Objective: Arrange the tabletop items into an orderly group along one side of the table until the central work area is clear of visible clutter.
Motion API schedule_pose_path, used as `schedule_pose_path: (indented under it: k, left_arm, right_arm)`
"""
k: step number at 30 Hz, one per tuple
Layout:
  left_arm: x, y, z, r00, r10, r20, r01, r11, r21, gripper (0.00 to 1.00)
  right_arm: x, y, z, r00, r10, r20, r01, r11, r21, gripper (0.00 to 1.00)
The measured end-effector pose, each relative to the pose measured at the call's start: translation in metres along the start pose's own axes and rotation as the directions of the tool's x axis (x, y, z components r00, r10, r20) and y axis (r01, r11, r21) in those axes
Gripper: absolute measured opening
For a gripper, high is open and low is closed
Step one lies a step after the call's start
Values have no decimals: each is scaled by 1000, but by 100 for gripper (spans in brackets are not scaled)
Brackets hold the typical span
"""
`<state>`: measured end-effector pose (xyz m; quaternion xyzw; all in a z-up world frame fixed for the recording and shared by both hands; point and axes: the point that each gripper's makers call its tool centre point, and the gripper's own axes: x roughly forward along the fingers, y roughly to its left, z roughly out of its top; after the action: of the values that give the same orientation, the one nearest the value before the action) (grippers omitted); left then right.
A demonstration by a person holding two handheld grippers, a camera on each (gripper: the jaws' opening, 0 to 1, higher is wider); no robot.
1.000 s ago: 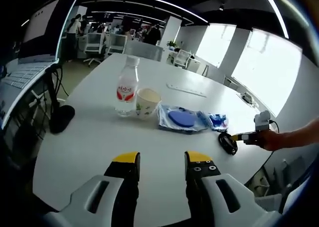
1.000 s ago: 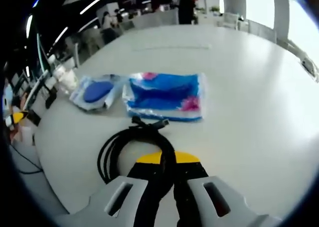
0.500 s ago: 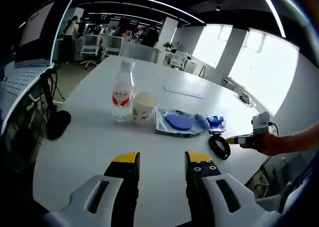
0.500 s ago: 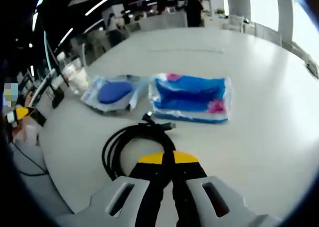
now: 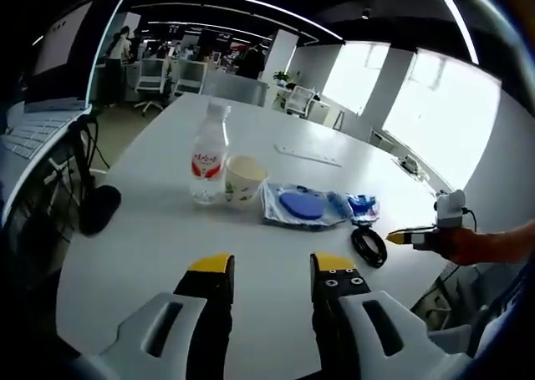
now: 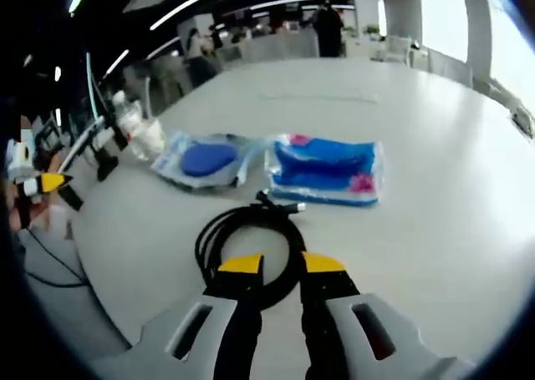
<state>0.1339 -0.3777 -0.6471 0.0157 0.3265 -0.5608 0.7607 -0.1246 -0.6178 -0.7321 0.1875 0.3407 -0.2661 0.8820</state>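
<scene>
A black coiled cable (image 6: 249,234) lies flat on the white table (image 6: 435,179), just in front of a blue packet (image 6: 328,168). The right gripper (image 6: 282,264) stands parted over the coil's near edge, holding nothing. The left gripper (image 5: 272,266) hovers apart, empty.

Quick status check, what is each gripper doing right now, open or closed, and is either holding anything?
Left gripper: open, holding nothing, above bare table.
Right gripper: open, jaws apart over the black cable coil, not gripping it.
</scene>
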Motion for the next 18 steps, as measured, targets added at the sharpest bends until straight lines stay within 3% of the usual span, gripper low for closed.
schedule_pose_path:
  k: [7, 14, 18]
  left_arm:
    - [-3, 2, 5, 1000, 3, 4, -3, 1000, 2, 35]
    - [-6, -6, 26, 999, -14, 31, 11, 997, 80, 36]
    - [-6, -4, 26, 999, -8, 40, 4, 995, 101, 36]
  right_arm:
    - [-25, 11, 6, 999, 13, 43, -14, 1000, 8, 22]
    - [-49, 34, 27, 993, 48, 106, -40, 996, -76, 29]
    - [-58, 38, 29, 989, 46, 140, -40, 998, -42, 30]
